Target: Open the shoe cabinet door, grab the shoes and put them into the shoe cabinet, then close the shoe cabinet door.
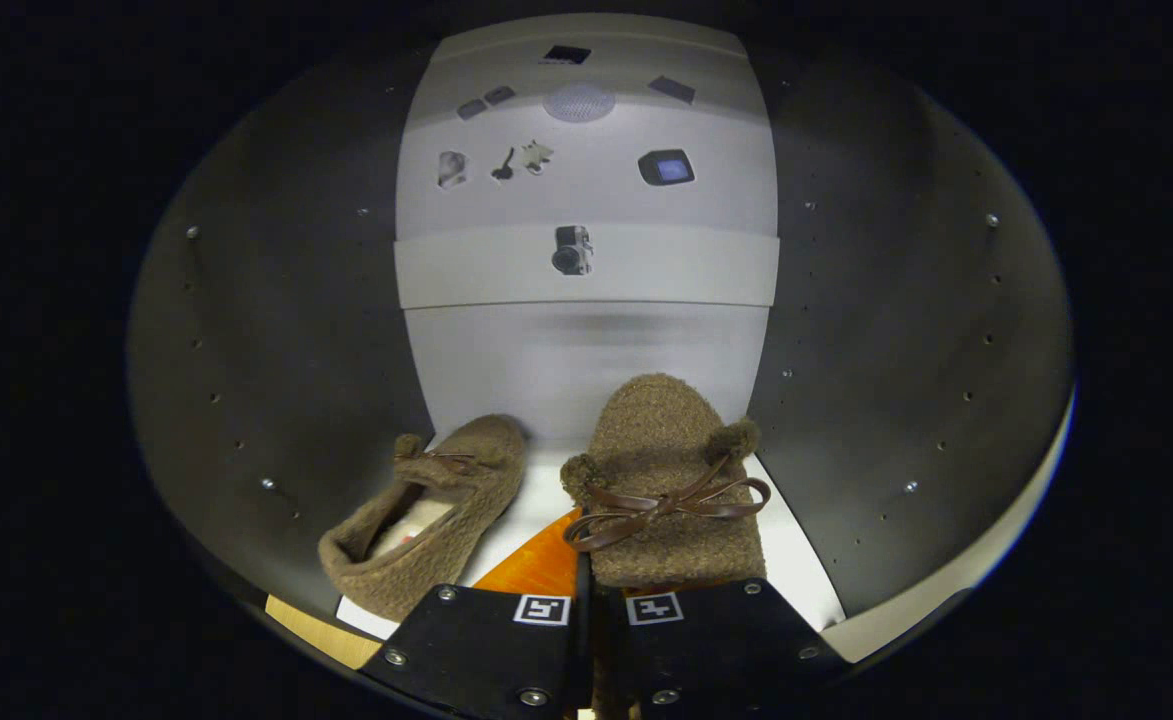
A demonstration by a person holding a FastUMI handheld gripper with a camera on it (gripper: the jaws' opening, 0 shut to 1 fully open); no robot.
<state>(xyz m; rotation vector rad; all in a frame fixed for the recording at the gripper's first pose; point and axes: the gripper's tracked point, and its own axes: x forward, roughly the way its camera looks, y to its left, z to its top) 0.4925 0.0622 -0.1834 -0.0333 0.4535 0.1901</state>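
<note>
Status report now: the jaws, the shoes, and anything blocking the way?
Gripper inside the cabinet, jaws nearly together, clamped on heel of right shoe. Left shoe already on the cabinet floor, beside it, apart. Nothing ahead but the back wall.

The heel end of the right shoe is hidden behind the gripper, whose two fingers stand almost together there; whether both press on the shoe cannot be told. The orange patch on the cabinet floor is partly covered by the fingers and that shoe. Inside the left shoe, lower left of centre, something pale shows but is unclear. The small dark marks on the back panel, upper centre, are too small to identify.
</note>
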